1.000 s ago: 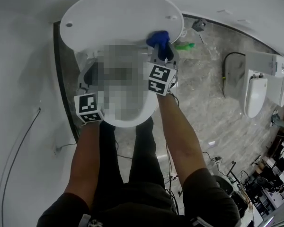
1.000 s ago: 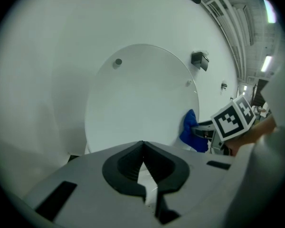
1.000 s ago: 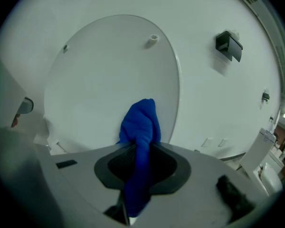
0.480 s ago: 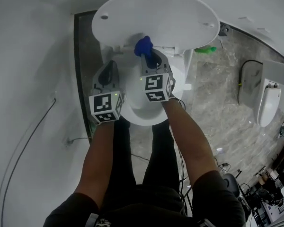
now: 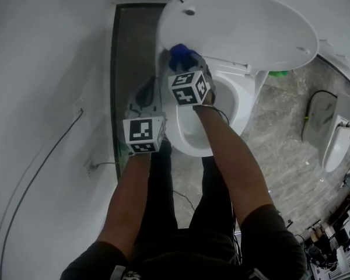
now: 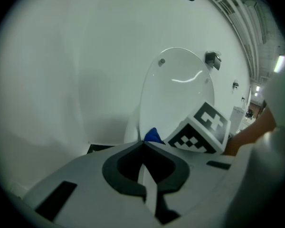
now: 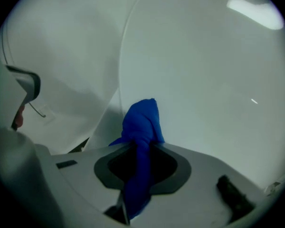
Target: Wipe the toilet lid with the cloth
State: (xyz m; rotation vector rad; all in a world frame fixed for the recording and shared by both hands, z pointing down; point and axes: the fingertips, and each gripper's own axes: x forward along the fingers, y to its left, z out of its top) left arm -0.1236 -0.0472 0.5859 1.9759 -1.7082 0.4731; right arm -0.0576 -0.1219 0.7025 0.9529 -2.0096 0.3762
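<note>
Looking down in the head view, the right gripper [image 5: 184,63] holds a bunched blue cloth [image 5: 182,53] against the raised white oval toilet lid [image 5: 245,28], and the left gripper [image 5: 144,93] hangs beside it. In the left gripper view, its jaws meet with nothing between them. In the right gripper view, the jaws are clamped on the cloth, whose tip pokes out beyond them.

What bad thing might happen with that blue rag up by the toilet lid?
1. The cloth is pinched as a thin bunch in the right gripper. If it slips out, it might drop into the open bowl under it.
2. Only a small tuft sticks out past the jaws, so the hard gripper tip might scrape the raised lid instead of the cloth wiping it.
The left gripper is shut and empty off to the side, so it probably could not catch the cloth.
</note>
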